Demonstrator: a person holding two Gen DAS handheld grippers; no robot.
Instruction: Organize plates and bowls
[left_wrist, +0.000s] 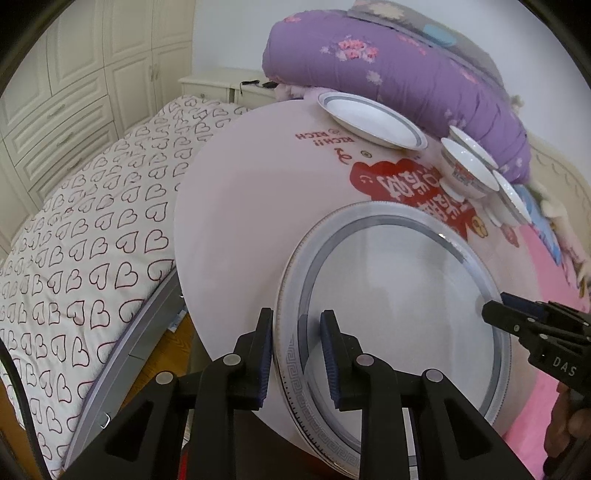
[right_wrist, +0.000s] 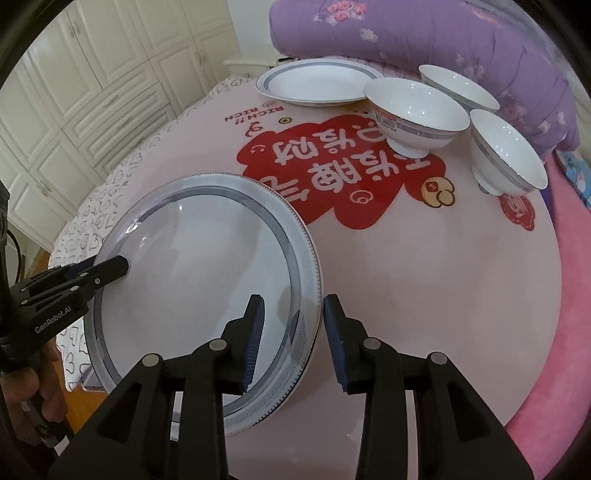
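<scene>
A large white plate with a grey patterned rim (left_wrist: 399, 295) (right_wrist: 199, 273) lies at the near edge of the round pink table (left_wrist: 258, 192) (right_wrist: 424, 295). My left gripper (left_wrist: 297, 350) straddles its left rim, one finger on each side, with a small gap. My right gripper (right_wrist: 291, 336) straddles its right rim, jaws wider apart; it also shows in the left wrist view (left_wrist: 495, 304). A smaller grey-rimmed plate (left_wrist: 369, 118) (right_wrist: 317, 83) and three white bowls (left_wrist: 467, 166) (right_wrist: 415, 110) stand at the far side.
A folded purple quilt (left_wrist: 388, 66) (right_wrist: 424, 33) lies behind the dishes. A bed with a heart-print sheet (left_wrist: 81, 236) is left of the table, with white wardrobes (right_wrist: 74, 92) beyond. Pink bedding (right_wrist: 565, 332) lies to the right.
</scene>
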